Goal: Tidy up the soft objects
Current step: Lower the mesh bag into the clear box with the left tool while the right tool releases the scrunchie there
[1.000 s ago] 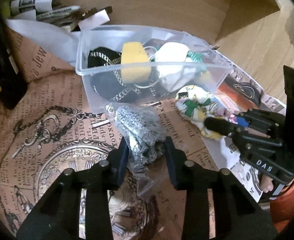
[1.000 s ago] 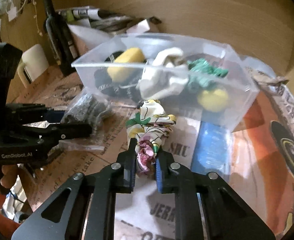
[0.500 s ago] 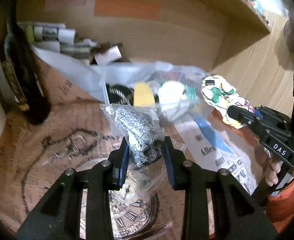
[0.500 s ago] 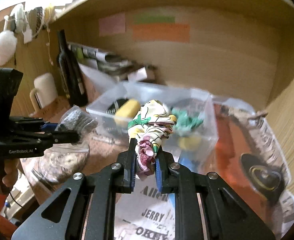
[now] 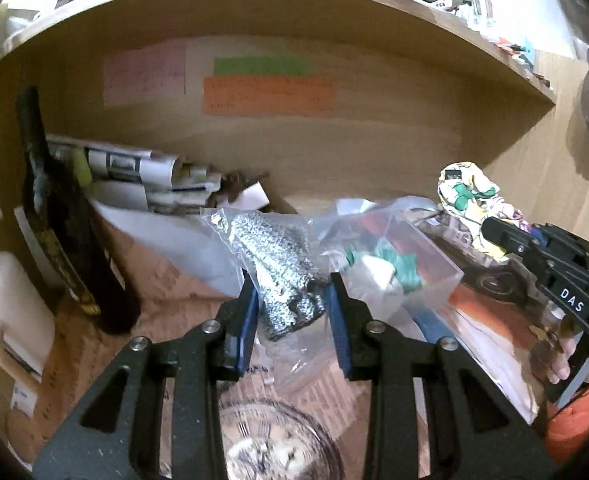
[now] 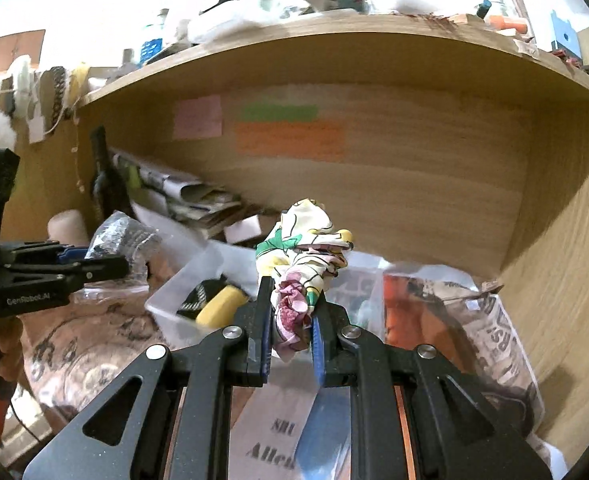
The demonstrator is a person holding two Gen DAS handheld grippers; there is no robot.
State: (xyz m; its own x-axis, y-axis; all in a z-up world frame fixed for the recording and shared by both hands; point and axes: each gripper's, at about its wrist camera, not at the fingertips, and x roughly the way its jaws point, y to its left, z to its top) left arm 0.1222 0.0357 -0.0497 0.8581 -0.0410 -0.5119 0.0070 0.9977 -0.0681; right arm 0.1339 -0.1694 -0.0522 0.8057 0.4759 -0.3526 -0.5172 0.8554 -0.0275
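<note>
My left gripper (image 5: pixel 292 296) is shut on a clear bag holding a grey knitted item (image 5: pixel 282 264), lifted above the paper-covered desk. My right gripper (image 6: pixel 292 308) is shut on a floral cloth bundle (image 6: pixel 306 248), held in the air; it also shows in the left wrist view (image 5: pixel 468 200). A clear plastic bin (image 6: pixel 174 308) with a yellow sponge (image 6: pixel 222 304), white and green soft items (image 5: pixel 386 268) sits below and ahead of both grippers. The left gripper appears at the left of the right wrist view (image 6: pixel 94 264).
A dark bottle (image 5: pixel 66 216) and a white mug (image 5: pixel 10 312) stand at the left. Rolled papers (image 5: pixel 134 176) lie against the shelf's back wall. Coloured sticky notes (image 5: pixel 266 94) are on the wall. Newspaper sheets (image 6: pixel 494 328) cover the desk at right.
Both grippers have risen from the desk with their loads and tilted up, so the bin now lies lower and the shelf's back wall fills the views.
</note>
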